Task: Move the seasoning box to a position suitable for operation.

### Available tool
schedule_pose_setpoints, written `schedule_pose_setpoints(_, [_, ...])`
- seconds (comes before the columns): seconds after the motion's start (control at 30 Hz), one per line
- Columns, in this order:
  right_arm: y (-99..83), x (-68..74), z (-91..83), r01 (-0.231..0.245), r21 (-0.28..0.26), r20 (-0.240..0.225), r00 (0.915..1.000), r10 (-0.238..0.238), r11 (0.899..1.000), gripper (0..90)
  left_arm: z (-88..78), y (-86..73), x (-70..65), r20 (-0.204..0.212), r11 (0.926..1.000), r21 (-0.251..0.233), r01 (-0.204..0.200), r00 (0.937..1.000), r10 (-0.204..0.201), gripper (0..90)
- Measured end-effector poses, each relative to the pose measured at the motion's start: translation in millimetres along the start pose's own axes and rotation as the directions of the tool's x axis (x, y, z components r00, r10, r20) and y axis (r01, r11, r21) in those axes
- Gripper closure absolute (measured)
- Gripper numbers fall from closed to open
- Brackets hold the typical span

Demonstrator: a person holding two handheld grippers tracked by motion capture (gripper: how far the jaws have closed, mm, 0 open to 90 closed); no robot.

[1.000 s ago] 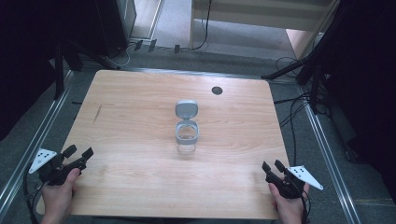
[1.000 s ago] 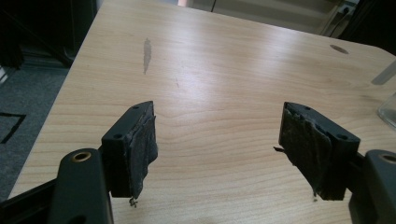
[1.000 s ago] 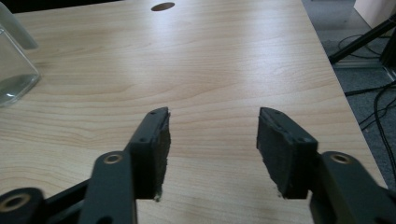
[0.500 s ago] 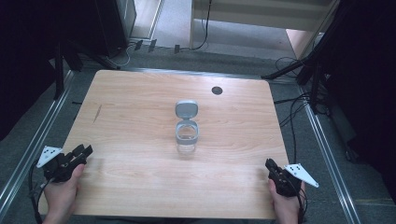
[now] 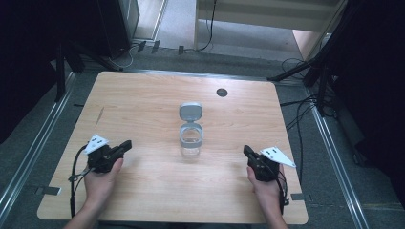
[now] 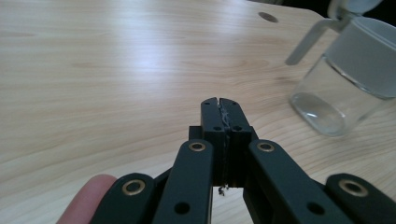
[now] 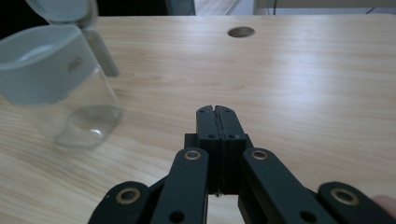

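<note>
Nearest the person: left tongs (image 5: 125,144) and right tongs (image 5: 247,150), one in each hand, low over the near part of the tabletop (image 5: 143,95). Jaws of both pressed together, pinching nothing, as confirmed in the left gripper view (image 6: 220,103) and the right gripper view (image 7: 215,111). A fingertip (image 6: 86,198) visible at the lower left edge of the left gripper view.

Between the two tongs and a little farther forward: clear glass jar (image 5: 191,142) with grey collar, upright near the middle of the tabletop, apparently empty, apart from both tongs. Hinged grey flip lid (image 5: 190,111) swung open, tilted up and back on the far side of the jar.

Farther off: round cable hole (image 5: 221,92) in the tabletop. Beyond the far edge, floor with loose cables (image 5: 301,114) and dark stands.

Step in hand, as judged: approach to the jar, no contact made yet.

Next move, as judged: spread one pair of tongs and steady the jar at the glass body or collar; bring the other to the raised lid and press it down onto the collar. Caution: light, smooth jar, likely to slide or tip if pushed from one side alone.
</note>
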State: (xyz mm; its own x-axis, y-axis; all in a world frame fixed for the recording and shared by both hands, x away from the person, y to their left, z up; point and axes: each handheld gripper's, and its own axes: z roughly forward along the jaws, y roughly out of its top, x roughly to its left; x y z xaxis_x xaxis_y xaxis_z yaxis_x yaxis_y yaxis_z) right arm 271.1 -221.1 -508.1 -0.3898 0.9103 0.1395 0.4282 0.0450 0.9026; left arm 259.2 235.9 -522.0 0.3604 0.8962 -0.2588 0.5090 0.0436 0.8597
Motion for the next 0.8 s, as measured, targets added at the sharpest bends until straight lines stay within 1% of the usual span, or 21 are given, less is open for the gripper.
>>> schedule_pose_setpoints(0.03, [5.7, 10.7, 10.0, 0.016, 0.002, -0.012, 0.9998, -0.016, 1.0, 90.0, 5.3, 1.7, -5.4, 0.012, 0.9999, 0.01, -0.011, 0.9999, 0.011, 90.0])
schedule_pose_setpoints(0.07, [5.7, 10.7, 10.0, 0.016, 0.002, -0.012, 0.9998, -0.016, 1.0, 90.0, 11.0, 2.7, -11.1, 0.023, 0.9998, 0.012, -0.017, 0.9996, 0.017, 90.0])
schedule_pose_setpoints(0.13, [9.9, 22.3, 20.4, 0.02, 0.001, -0.036, 0.9992, -0.02, 1.0, 90.0, 22.7, 4.4, -21.9, 0.042, 0.9993, 0.024, -0.029, 0.9987, 0.028, 90.0])
schedule_pose_setpoints(0.2, [12.7, 33.3, 30.7, 0.038, 0.009, -0.049, 0.9981, -0.037, 0.999, 90.0, 33.1, 5.4, -32.4, 0.064, 0.9991, 0.031, -0.029, 0.9976, 0.027, 90.0])
schedule_pose_setpoints(0.23, [13.5, 37.9, 35.4, 0.036, 0.011, -0.06, 0.9975, -0.036, 0.999, 90.0, 37.6, 5.9, -37.3, 0.074, 0.999, 0.035, -0.026, 0.997, 0.023, 90.0])
schedule_pose_setpoints(0.3, [15.2, 45.3, 44.6, 0.031, 0.016, -0.071, 0.9971, -0.03, 0.999, 90.0, 45.8, 7.4, -46.5, 0.083, 0.9985, 0.041, -0.036, 0.996, 0.032, 90.0])
schedule_pose_setpoints(0.33, [15.9, 48.6, 48.5, 0.017, 0.022, -0.077, 0.9969, -0.015, 1.0, 90.0, 49.6, 8.3, -50.7, 0.09, 0.9983, 0.044, -0.039, 0.9953, 0.035, 90.0])
schedule_pose_setpoints(0.37, [16.6, 51.2, 52.7, 0.009, 0.021, -0.087, 0.9962, -0.008, 1.0, 90.0, 53.4, 9.6, -54.9, 0.097, 0.9982, 0.046, -0.037, 0.9948, 0.033, 90.0])
schedule_pose_setpoints(0.4, [17.3, 54.3, 56.8, 0.005, 0.026, -0.093, 0.9956, -0.003, 1.0, 90.0, 56.7, 11.2, -58.7, 0.101, 0.9979, 0.048, -0.044, 0.9941, 0.039, 90.0])
schedule_pose_setpoints(0.43, [19.6, 60.7, 65.2, 0.013, 0.029, -0.101, 0.9948, -0.01, 0.999, 90.0, 59.7, 13.0, -62.8, 0.099, 0.9975, 0.048, -0.051, 0.994, 0.046, 90.0])
schedule_pose_setpoints(0.47, [19.6, 60.7, 65.2, 0.013, 0.029, -0.101, 0.9948, -0.01, 0.999, 90.0, 62.5, 15.0, -66.6, 0.101, 0.9973, 0.048, -0.055, 0.9936, 0.05, 90.0])
schedule_pose_setpoints(0.5, [22.8, 65.8, 73.3, 0.018, 0.031, -0.106, 0.9942, -0.014, 0.999, 90.0, 65.0, 17.0, -69.8, 0.105, 0.9973, 0.047, -0.056, 0.9932, 0.051, 90.0])
schedule_pose_setpoints(0.53, [22.8, 65.8, 73.3, 0.018, 0.031, -0.106, 0.9942, -0.014, 0.999, 90.0, 67.0, 18.8, -72.8, 0.105, 0.9971, 0.047, -0.06, 0.993, 0.055, 90.0])
schedule_pose_setpoints(0.57, [26.0, 70.0, 79.6, 0.018, 0.036, -0.106, 0.9943, -0.014, 0.999, 90.0, 69.2, 20.2, -75.9, 0.107, 0.9975, 0.044, -0.056, 0.993, 0.051, 90.0])
schedule_pose_setpoints(0.63, [27.2, 71.7, 82.2, 0.021, 0.038, -0.105, 0.9944, -0.017, 0.999, 90.0, 73.0, 21.4, -81.1, 0.104, 0.9974, 0.048, -0.054, 0.9933, 0.049, 90.0])
schedule_pose_setpoints(0.7, [27.9, 75.5, 89.0, 0.034, 0.046, -0.096, 0.9949, -0.029, 0.998, 90.0, 79.4, 20.0, -87.5, 0.089, 0.9969, 0.051, -0.061, 0.9945, 0.056, 90.0])
schedule_pose_setpoints(0.8, [27.1, 77.3, 91.7, 0.028, 0.055, -0.091, 0.9956, -0.023, 0.998, 90.0, 82.4, 18.7, -90.3, 0.087, 0.9965, 0.057, -0.062, 0.9946, 0.057, 90.0])
